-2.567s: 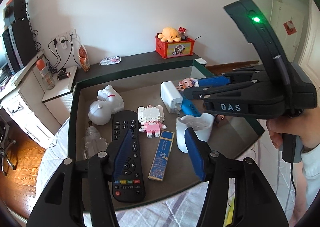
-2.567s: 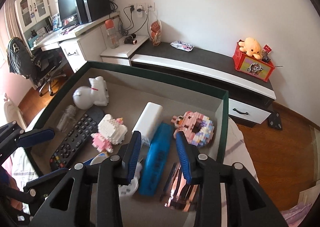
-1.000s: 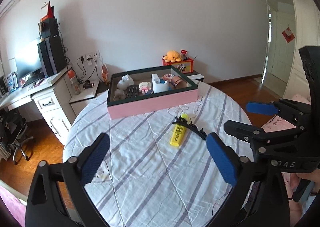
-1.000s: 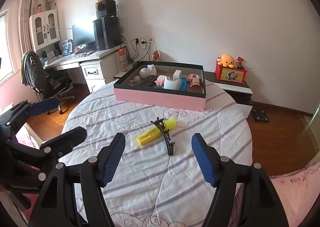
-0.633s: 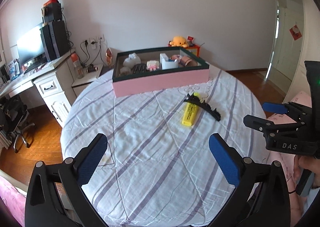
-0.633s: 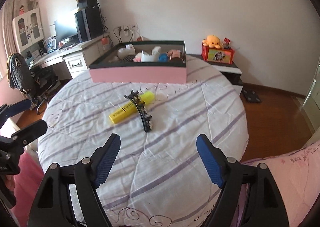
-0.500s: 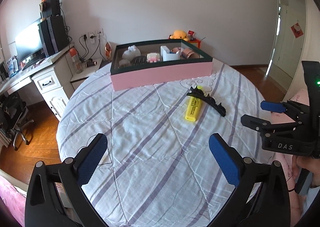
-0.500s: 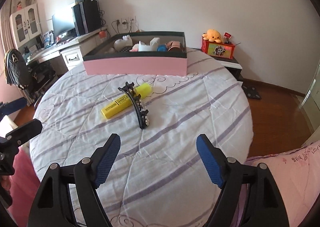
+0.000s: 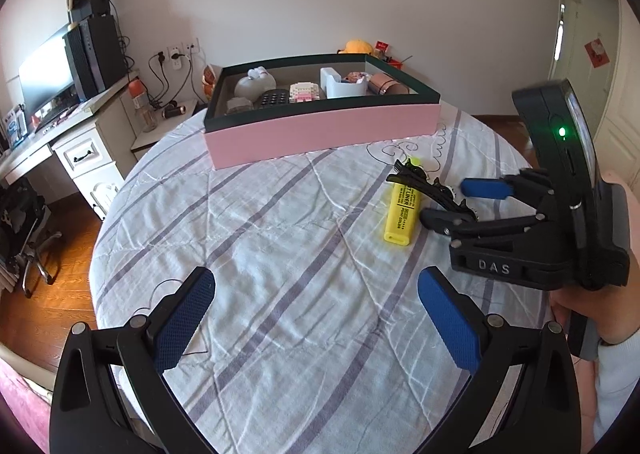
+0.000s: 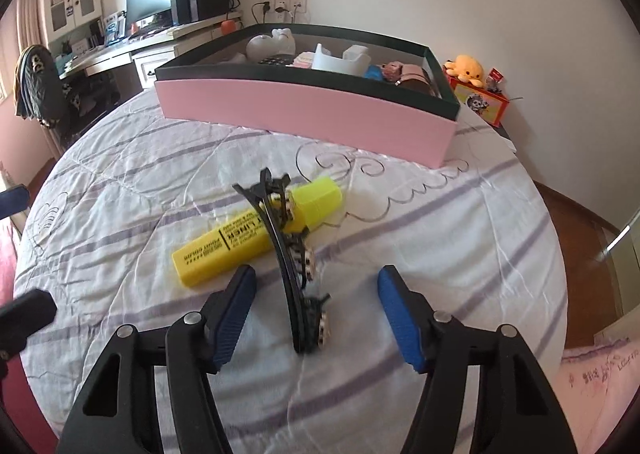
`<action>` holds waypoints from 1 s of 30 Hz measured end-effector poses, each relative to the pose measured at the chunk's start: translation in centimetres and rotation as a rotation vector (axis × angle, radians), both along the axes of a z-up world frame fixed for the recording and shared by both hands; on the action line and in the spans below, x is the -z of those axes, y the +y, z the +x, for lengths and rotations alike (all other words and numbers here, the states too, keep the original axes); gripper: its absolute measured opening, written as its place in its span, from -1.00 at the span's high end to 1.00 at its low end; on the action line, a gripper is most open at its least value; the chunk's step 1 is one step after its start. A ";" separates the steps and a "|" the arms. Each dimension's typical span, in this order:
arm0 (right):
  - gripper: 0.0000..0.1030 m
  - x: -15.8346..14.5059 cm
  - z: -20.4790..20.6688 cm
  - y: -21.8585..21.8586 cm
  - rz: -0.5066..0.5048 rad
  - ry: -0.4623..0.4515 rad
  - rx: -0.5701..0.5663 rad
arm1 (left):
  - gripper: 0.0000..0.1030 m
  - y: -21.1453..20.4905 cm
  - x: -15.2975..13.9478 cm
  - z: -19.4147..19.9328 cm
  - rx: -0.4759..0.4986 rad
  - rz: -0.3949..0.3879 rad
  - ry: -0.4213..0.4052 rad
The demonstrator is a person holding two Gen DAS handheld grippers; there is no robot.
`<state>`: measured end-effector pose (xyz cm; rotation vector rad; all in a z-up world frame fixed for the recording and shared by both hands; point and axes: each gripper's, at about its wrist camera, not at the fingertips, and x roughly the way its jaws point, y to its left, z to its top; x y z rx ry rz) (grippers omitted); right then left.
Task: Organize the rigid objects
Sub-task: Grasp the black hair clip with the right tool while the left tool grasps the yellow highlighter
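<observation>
Black plastic hair clip [image 10: 294,262], slim and curved, lies across the yellow highlighter [image 10: 256,238] on the quilted table [image 10: 440,238], between my right gripper [image 10: 316,314] fingers, which are spread wide and grasp nothing. I judge it light, stiff and springy; its near end looks the best place to pinch. At twelve o'clock stands the pink box [image 10: 304,114]. My left gripper [image 9: 316,318] hangs released, well apart at nine o'clock.

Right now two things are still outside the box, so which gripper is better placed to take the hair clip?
Right. The right gripper is open with the hair clip between its jaws; the left gripper hovers over bare quilt.
</observation>
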<state>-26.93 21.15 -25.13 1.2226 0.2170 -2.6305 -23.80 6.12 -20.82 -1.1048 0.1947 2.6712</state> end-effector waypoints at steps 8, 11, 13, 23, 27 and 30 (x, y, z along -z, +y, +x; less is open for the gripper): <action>0.63 -0.5 1.0 3.6 -0.032 0.036 0.071 | -0.99 3.0 0.7 -2.3 0.059 -0.008 -0.025; 0.63 -0.6 1.4 5.3 -0.051 0.038 0.115 | -0.99 4.9 1.1 -3.7 0.098 -0.014 -0.030; 0.63 -0.2 1.5 5.8 -0.064 0.030 0.122 | -0.99 6.1 1.6 -4.7 0.114 -0.032 -0.043; 0.63 0.4 1.3 6.5 -0.139 0.055 0.128 | -0.45 8.3 4.0 -9.2 0.138 -0.023 -0.128; 0.62 0.4 1.2 6.6 -0.152 0.055 0.128 | -0.15 8.6 4.0 -9.6 0.159 -0.017 -0.118; 0.61 0.4 1.3 6.6 -0.150 0.054 0.127 | 0.15 8.9 4.1 -9.6 0.160 -0.030 -0.105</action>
